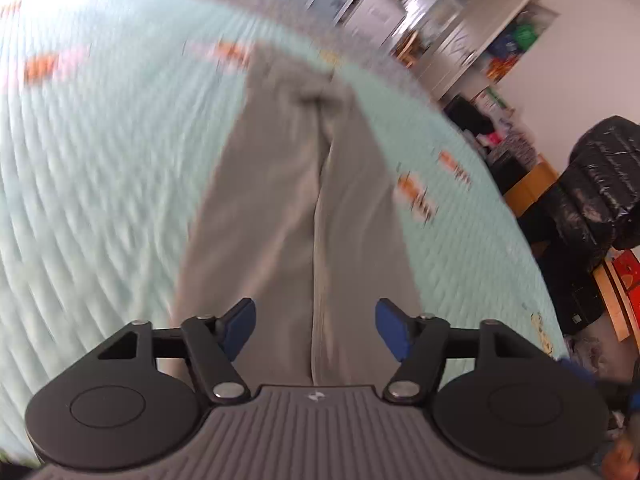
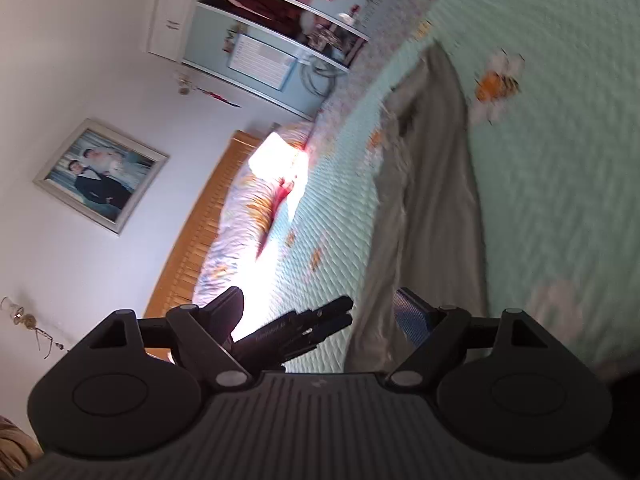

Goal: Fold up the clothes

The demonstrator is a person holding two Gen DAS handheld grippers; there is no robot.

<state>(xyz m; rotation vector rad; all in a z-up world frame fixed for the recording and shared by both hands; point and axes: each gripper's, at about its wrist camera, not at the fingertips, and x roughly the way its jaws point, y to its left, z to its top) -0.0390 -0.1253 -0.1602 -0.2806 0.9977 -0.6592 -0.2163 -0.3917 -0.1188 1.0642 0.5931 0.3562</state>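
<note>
My left gripper (image 1: 315,330) has its blue-padded fingers (image 1: 239,330) spread, nothing between them. The grey cotton trousers (image 1: 296,200) lie flat down the frame centre on the pale green quilted bedspread (image 1: 100,168); their near end is hidden behind the gripper body. My right gripper (image 2: 320,320) is also spread; motion blur obscures the trousers' edges at right of centre.

The left gripper (image 1: 315,330) hangs with jaws apart above grey trousers (image 1: 292,208) spread ahead on a mint quilt (image 1: 100,168).
</note>
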